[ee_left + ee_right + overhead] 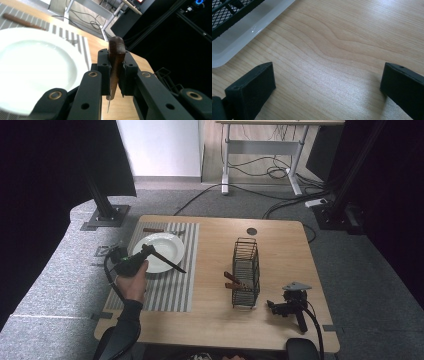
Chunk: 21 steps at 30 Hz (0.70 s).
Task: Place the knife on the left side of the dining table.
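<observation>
Knife (115,62), wooden handle: clamped between the jaws of the left gripper (146,251), blade reaching past it over the near rim of the white plate (159,251). Striped placemat (172,287): beneath both. Wire cutlery basket (246,271): well off to the gripper's right. Right gripper (280,307): jaws wide, empty, resting on the surface (352,37). Risk: narrow handle may pivot in the grip, tip striking the plate.

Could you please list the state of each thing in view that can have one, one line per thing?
left gripper: shut on the knife, over the placemat by the plate.
knife: clamped by its brown handle.
right gripper: open, resting on the table.
plate: empty, on the striped placemat.
wire basket: upright, brown-handled cutlery poking out.
utensil: lying flat beyond the plate.
</observation>
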### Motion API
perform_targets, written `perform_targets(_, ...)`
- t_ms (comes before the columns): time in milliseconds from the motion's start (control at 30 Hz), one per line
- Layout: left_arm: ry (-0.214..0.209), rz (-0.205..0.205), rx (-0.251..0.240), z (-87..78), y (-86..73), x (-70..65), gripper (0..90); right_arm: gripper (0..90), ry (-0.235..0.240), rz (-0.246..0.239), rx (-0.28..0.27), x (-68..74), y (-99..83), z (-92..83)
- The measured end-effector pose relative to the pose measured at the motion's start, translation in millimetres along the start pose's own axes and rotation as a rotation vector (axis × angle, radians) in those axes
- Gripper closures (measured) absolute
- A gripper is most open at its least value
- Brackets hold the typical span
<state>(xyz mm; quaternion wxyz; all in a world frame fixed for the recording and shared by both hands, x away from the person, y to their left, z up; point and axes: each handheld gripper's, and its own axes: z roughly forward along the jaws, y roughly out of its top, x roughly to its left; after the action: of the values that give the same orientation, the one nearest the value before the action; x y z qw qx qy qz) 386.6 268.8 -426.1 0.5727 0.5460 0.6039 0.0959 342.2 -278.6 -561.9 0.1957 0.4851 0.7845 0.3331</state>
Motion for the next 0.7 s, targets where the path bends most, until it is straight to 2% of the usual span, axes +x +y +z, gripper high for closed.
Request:
perform_targets(400, 0.036, -0.070, 0.013, -12.8, -21.8, 29.5, 80.5, 0.0, 0.000, 0.000, -0.001, 0.0, 0.0, 0.0)
perform_targets(533, 0.050, -0.076, 0.018, -13.7, -26.6, 37.2, 80.5, 0.0, 0.000, 0.000, -0.001, 0.0, 0.0, 0.0)
perform_targets(700, 0.036, -0.089, 0.019, -15.7, -28.3, 46.3, 80.5, 0.0, 0.000, 0.000, -0.001, 0.0, 0.0, 0.0)
